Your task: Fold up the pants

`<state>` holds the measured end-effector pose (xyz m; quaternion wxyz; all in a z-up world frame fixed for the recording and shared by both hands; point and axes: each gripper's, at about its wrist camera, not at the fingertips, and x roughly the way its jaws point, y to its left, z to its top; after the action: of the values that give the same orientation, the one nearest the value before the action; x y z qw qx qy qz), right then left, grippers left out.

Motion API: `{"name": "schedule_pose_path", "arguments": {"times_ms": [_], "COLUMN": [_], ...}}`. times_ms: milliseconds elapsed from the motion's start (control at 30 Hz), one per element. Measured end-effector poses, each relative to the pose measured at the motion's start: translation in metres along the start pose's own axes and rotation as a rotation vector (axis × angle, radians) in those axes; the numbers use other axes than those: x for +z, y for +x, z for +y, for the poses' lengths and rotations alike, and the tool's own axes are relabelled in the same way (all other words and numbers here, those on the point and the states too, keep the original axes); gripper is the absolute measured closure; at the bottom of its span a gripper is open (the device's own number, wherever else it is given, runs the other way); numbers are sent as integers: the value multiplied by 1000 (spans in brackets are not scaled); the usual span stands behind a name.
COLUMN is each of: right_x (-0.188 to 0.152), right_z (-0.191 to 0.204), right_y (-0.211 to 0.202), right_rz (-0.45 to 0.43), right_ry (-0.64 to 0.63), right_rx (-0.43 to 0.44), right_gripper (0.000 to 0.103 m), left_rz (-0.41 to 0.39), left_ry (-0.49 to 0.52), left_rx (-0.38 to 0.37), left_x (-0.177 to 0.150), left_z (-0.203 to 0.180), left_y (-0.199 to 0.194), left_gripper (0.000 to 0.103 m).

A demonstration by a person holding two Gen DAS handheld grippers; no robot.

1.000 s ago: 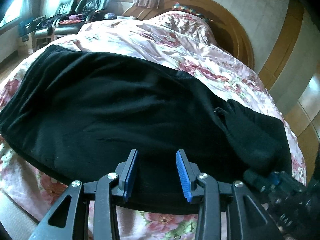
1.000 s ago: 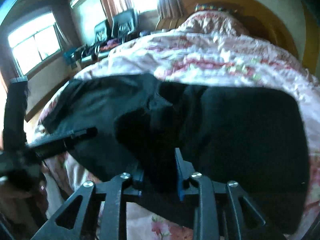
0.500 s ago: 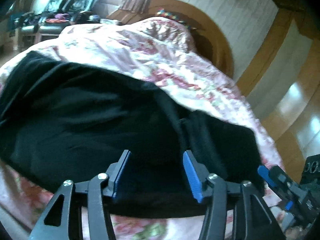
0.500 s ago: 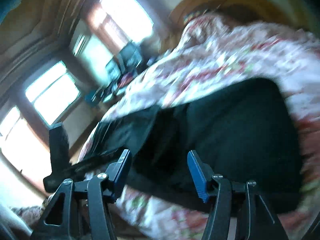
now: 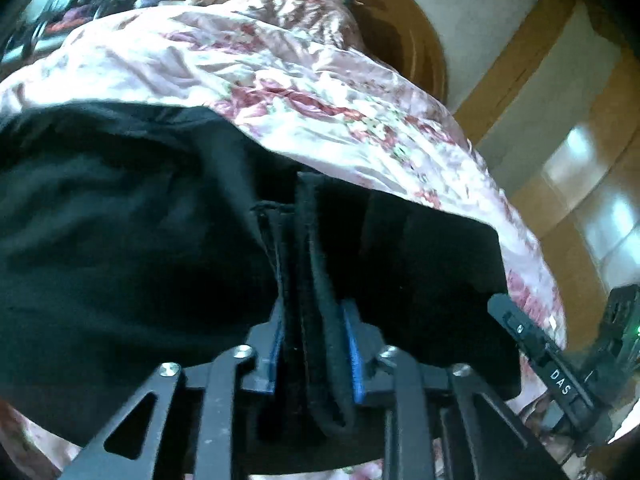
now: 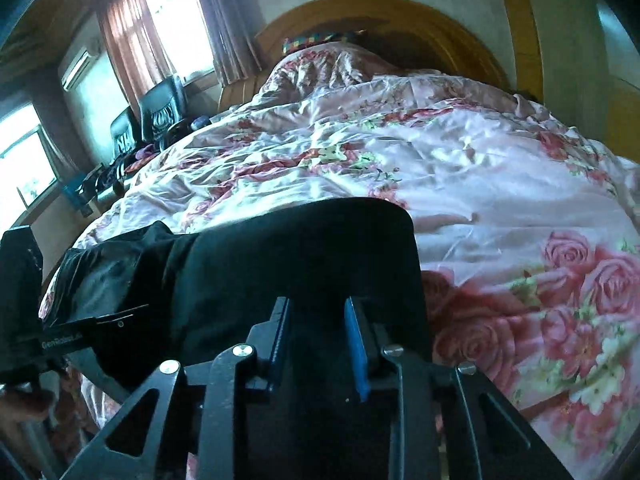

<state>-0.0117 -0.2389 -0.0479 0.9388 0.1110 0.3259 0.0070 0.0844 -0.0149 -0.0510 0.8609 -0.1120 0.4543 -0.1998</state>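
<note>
Black pants (image 5: pixel 120 240) lie across a pink floral quilt (image 5: pixel 320 80) on a bed. My left gripper (image 5: pixel 314 312) is closing, and a bunched ridge of the pants' near edge, with a thick seam, stands pinched between its blue pads. In the right wrist view the pants (image 6: pixel 280 248) stretch away to the left. My right gripper (image 6: pixel 316 308) is closing too, with the black cloth at the near right end filling the gap between its pads. Both grippers point down at the front edge of the garment.
The quilt (image 6: pixel 520 200) reaches back to a curved wooden headboard (image 6: pixel 400 16). Black chairs (image 6: pixel 160 108) stand by the windows at the far left. A shiny wooden floor (image 5: pixel 580 200) lies right of the bed. A hand (image 6: pixel 20 404) shows at the lower left.
Both grippers opened wide, slid sideways along the pants' near edge, then came together on the cloth. A ridge of fabric now stands up in the left one.
</note>
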Motion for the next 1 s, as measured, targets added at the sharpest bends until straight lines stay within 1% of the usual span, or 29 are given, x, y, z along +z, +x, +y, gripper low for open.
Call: {"name": "schedule_pose_path", "arguments": {"times_ms": [67,133,167,200,300,333,367,433,533,567,600,667,700,767,800,867,900,933,967,1000], "right_x": [1,2,2,1,-3,-5,-7,-11,-15,-16,-17,-18,-17,-17,-17,-18,-20,-22,-25,-27], "right_z": [4,4,3,1,0,0,1,3,3,3,3,6,9,16,22,38,45,52,59,62], "right_y": [-5,-9,-9,-7,3,7,12,20,25,22,18,9,5,-6,-11,-19,-20,-19,-17,-14], "right_rz": [-25,-42,-44,-39,6,23,42,70,71,58,41,14,2,-42,-65,-98,-104,-100,-81,-62], "right_ry": [-23,-26,-17,-2,19,16,2,-38,-57,-53,-54,-69,-77,-98,-116,-176,-203,-229,-251,-259], "right_rx": [-17,-19,-15,-1,9,7,-2,-41,-50,-49,-45,-40,-41,-31,-18,17,32,49,72,87], "right_gripper": [76,76,76,76,76,76,78,86,87,87,86,82,81,71,70,70,70,70,70,70], "left_rz": [-38,-82,-92,-85,-21,-24,-36,-40,-50,-55,-64,-92,-111,-150,-164,-215,-233,-268,-282,-309], "left_ry": [30,19,8,3,15,30,55,77,117,122,118,77,48,-22,-46,-122,-146,-205,-240,-318], "left_rx": [-28,-54,-52,-47,4,18,37,56,65,63,56,83,97,95,106,198,216,241,255,289], "left_x": [1,1,2,3,-2,-8,-13,-17,-20,-20,-20,-21,-21,-23,-24,-26,-27,-28,-30,-31], "left_z": [-3,1,4,7,14,16,17,17,16,16,17,23,28,40,44,62,68,82,90,106], "left_y": [-13,-29,-33,-33,-13,-7,-5,2,2,0,-5,-21,-31,-48,-54,-77,-84,-97,-102,-113], "left_gripper": [85,85,86,86,86,86,85,85,84,80,74,64,63,61,61,61,61,61,59,52]}}
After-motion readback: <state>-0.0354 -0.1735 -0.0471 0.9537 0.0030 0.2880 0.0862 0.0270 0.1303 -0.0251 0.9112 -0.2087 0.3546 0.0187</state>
